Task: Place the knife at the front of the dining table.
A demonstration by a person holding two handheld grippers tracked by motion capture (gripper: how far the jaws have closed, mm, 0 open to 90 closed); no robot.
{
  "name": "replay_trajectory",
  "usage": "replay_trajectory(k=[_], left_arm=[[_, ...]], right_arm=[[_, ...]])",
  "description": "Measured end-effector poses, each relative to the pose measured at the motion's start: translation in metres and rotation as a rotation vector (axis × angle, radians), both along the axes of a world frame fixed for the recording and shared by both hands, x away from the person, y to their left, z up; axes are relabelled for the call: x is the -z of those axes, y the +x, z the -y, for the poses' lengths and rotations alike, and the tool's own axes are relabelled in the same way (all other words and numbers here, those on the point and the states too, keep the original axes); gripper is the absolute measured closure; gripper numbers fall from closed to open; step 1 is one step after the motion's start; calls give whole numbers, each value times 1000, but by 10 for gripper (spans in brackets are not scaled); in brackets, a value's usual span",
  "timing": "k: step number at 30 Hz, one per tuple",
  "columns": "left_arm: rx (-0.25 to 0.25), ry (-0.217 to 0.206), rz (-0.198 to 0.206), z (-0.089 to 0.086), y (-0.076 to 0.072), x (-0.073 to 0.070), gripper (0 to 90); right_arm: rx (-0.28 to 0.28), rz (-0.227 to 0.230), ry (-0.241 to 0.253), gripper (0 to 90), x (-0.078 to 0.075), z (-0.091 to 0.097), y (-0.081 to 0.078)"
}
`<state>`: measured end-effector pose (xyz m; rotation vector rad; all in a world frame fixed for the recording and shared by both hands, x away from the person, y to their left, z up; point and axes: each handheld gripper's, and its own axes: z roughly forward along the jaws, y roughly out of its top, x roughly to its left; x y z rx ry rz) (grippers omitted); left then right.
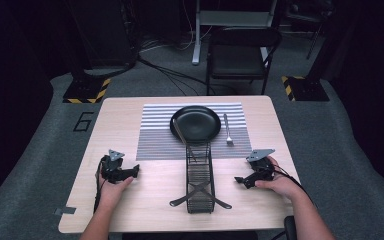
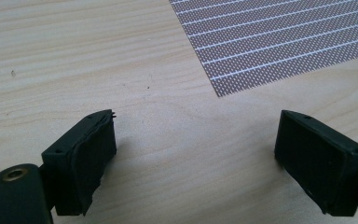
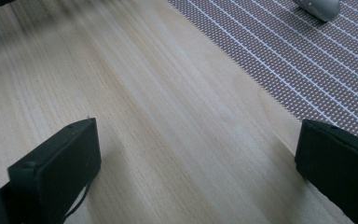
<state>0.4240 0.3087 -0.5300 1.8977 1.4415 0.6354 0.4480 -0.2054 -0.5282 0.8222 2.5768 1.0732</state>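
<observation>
A black plate (image 1: 196, 123) sits on a striped placemat (image 1: 155, 137) at the table's far middle. A silver fork (image 1: 227, 131) lies on the mat to the plate's right, and its end (image 3: 319, 8) shows in the right gripper view. A black wire caddy (image 1: 200, 177) stands in front of the plate, with a dark utensil (image 1: 180, 133) leaning from it over the plate. My left gripper (image 1: 136, 171) rests low at the left, jaws wide apart over bare wood (image 2: 196, 135). My right gripper (image 1: 240, 180) sits right of the caddy, also open with nothing between its jaws (image 3: 196, 154).
The wooden table (image 1: 130, 200) has bare wood around both hands. Beyond its far edge stand a black chair (image 1: 240, 55), cables on the grey floor and yellow-black striped bases (image 1: 86, 90).
</observation>
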Motion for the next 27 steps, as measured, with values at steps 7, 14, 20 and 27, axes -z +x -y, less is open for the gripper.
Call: replay_trajectory(k=[7, 14, 20, 27], left_arm=[[7, 8, 0, 0, 0, 0, 147], [1, -1, 8, 0, -1, -1, 183], [2, -8, 12, 0, -1, -1, 228], [-3, -13, 14, -1, -2, -3, 305]], right_arm=[[0, 0, 0, 0, 0, 0, 0], [0, 0, 0, 0, 0, 0, 0], [0, 0, 0, 0, 0, 0, 0], [0, 0, 0, 0, 0, 0, 0]])
